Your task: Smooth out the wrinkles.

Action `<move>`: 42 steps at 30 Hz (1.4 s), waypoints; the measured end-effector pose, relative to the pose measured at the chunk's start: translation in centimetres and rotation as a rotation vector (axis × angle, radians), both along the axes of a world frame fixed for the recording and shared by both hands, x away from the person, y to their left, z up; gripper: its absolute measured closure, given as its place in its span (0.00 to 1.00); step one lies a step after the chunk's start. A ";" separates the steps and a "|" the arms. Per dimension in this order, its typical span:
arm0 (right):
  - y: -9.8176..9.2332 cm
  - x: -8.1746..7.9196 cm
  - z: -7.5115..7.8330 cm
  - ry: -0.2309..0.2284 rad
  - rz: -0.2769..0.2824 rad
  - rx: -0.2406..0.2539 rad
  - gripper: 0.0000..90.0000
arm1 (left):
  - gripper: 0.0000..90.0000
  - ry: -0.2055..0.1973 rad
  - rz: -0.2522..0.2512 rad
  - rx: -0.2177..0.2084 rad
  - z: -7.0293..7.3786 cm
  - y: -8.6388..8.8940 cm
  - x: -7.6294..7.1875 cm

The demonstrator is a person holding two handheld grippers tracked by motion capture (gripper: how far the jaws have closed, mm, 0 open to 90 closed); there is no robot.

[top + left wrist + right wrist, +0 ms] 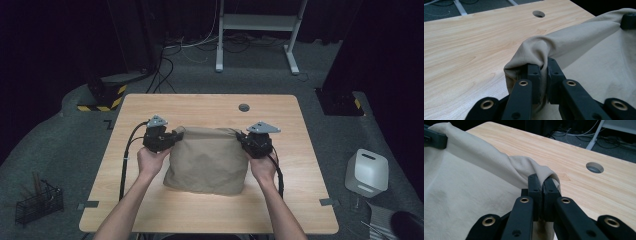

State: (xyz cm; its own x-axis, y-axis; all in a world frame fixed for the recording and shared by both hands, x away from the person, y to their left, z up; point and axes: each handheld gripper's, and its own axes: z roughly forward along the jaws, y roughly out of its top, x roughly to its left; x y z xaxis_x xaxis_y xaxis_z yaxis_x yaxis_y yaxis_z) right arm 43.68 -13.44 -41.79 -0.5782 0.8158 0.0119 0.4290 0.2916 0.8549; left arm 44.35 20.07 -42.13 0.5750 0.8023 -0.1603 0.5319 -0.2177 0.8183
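From above, I hold my left gripper (172, 138) and right gripper (243, 138) at the two far corners of a tan cloth (207, 160), which lies between them on the wooden table (210, 210). In my left gripper view, the jaws are pinched onto a bunched cloth (564, 42) corner. In my right gripper view, the jaws are clamped tight on the cloth's (474, 185) other corner, a cable hole (595, 167) beyond.

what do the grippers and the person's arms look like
Both grippers, left gripper and right gripper, are black, each topped by a grey three-cornered plate and trailing a black cable toward the person. Up close, the black jaws are boxy linkages with brass-coloured pivot rings. The forearms are bare, no sleeves in view.
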 end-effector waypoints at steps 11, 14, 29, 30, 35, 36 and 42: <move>0.6 1.1 -1.3 0.012 -0.025 -0.073 0.97 | 0.93 0.000 0.015 0.089 -1.1 -0.9 1.1; 0.8 1.6 -1.9 0.018 -0.030 -0.077 0.97 | 0.93 0.013 0.024 0.095 -1.7 -0.9 1.6; 1.2 2.7 -3.8 0.049 -0.048 -0.093 0.96 | 0.93 0.062 0.043 0.095 -4.0 -0.9 2.7; 1.2 2.7 -3.9 0.050 -0.047 -0.089 0.96 | 0.93 0.067 0.042 0.095 -4.1 -0.8 2.8; 1.2 3.1 -4.5 0.071 -0.048 -0.088 0.96 | 0.93 0.082 0.050 0.097 -4.7 -0.8 2.9; 1.2 3.1 -4.6 0.074 -0.049 -0.083 0.96 | 0.93 0.088 0.051 0.096 -4.8 -0.8 2.9; 1.2 3.2 -6.2 0.118 -0.061 -0.064 0.96 | 0.93 0.103 0.054 0.103 -5.6 -0.7 2.9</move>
